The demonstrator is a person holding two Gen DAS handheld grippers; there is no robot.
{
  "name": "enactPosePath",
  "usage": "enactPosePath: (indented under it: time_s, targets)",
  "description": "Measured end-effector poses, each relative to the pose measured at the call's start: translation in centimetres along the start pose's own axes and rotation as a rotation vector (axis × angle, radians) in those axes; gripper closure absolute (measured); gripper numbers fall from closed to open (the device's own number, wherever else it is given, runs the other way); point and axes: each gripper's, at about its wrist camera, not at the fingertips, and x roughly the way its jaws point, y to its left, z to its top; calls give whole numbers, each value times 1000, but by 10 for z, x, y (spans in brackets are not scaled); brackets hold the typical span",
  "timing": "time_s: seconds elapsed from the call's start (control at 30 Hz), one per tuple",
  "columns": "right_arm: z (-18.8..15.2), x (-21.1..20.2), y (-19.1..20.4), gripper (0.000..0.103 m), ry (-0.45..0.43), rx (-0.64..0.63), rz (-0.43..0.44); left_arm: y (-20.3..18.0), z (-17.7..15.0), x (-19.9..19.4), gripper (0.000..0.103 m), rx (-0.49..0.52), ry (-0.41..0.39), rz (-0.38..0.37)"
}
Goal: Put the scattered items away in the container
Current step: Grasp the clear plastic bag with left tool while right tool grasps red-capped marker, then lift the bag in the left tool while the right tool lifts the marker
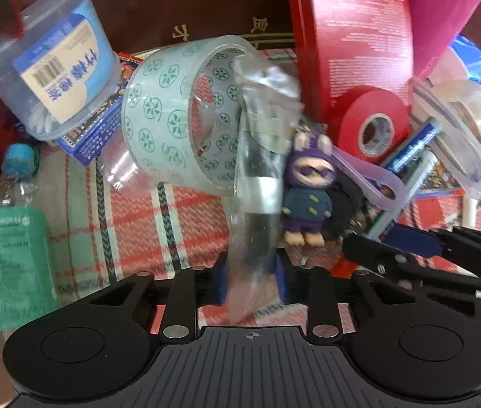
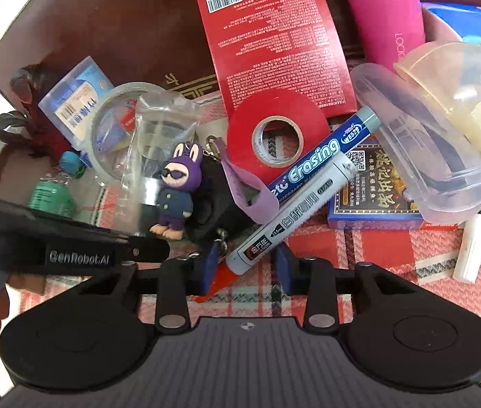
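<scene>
clear bag (image 1: 257, 176) pinched between left fingers (image 1: 221, 280)

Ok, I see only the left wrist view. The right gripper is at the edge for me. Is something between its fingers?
Observer: Yes. The end of a grey marker lies between the fingers of the right gripper, but they do not look closed on it.
Operator: What is beside this marker?
Observer: A blue marker printed "Erasing" lies alongside it.
Operator: And what is under the clear tub?
Observer: The clear tub rests partly on a blue card box.
</scene>
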Motion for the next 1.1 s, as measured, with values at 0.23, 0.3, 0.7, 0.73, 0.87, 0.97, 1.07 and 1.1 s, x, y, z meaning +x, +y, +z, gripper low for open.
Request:
enactPosePath:
  time_s: [0.23,0.3,0.7,0.73,0.87,0.97,1.07,1.1]
  targets:
    - [2,-28,4,86,91,-138,26,-4,-36,-25,92,-37,30,-27]
    - [2,-37,6,86,119,-185,31,-6,-50,-31,92,-53,34,-37]
    - [-24,-31,12,86,286,-296,1,-3,-98,-23,62,-129,71,-27]
    - [-25,-28,12,86,288,-291,-5,-1,-98,-21,62,-139,71,-25]
    - [-25,-24,7,85,288,-282,-16,-2,-88,-10,57,-166,62,-31]
    - [-23,-19,8,85,284,-289,-21,-5,-79,-5,51,-165,49,-28]
    - [-21,-15,9,85,279,-285,-23,-7,-74,-3,37,-172,33,-34]
    - [-21,-14,9,84,278,-284,-23,-8,-72,-2,34,-171,31,-32]
